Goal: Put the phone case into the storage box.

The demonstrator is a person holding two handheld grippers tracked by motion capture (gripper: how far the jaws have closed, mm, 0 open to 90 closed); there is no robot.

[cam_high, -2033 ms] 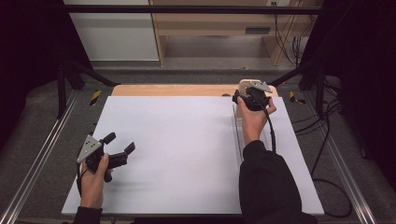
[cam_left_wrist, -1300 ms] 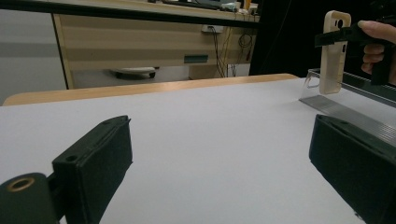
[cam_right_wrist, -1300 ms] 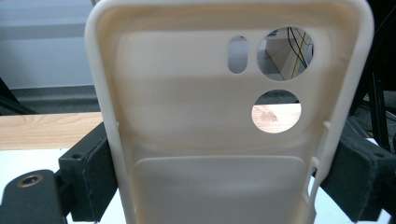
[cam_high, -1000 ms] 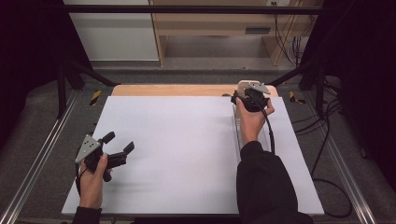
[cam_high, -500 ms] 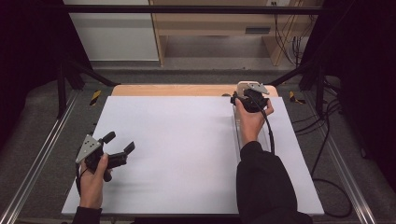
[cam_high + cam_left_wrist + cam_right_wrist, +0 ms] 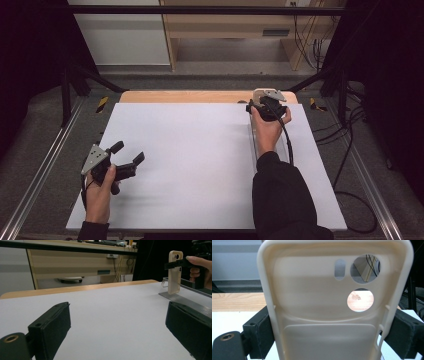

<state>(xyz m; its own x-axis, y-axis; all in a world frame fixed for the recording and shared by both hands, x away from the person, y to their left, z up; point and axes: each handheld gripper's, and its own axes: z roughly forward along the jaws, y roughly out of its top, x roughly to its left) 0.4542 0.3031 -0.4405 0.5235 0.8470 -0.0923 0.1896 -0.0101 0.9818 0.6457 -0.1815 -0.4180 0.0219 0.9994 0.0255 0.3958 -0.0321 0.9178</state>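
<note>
A cream phone case (image 6: pixel 332 315) with camera cut-outs stands upright between the jaws of my right gripper (image 6: pixel 332 337), which is shut on its two long edges. In the left gripper view the case (image 6: pixel 175 272) hangs just above a clear strip (image 6: pixel 182 301) lying on the white table sheet (image 6: pixel 190 150). In the high view the right gripper (image 6: pixel 267 106) is at the far right of the sheet, over the strip (image 6: pixel 255 142). My left gripper (image 6: pixel 128 152) rests near the front left, open and empty, and its jaws (image 6: pixel 117 332) stand wide apart.
A wooden table edge (image 6: pixel 200 96) shows behind the sheet. Metal rails (image 6: pixel 45 165) run along both sides. Cables (image 6: pixel 345 165) trail on the floor at the right. A wooden cabinet (image 6: pixel 225 25) stands beyond the table.
The right gripper has shifted very slightly to the left with the case in it. The left gripper has hardly moved.
</note>
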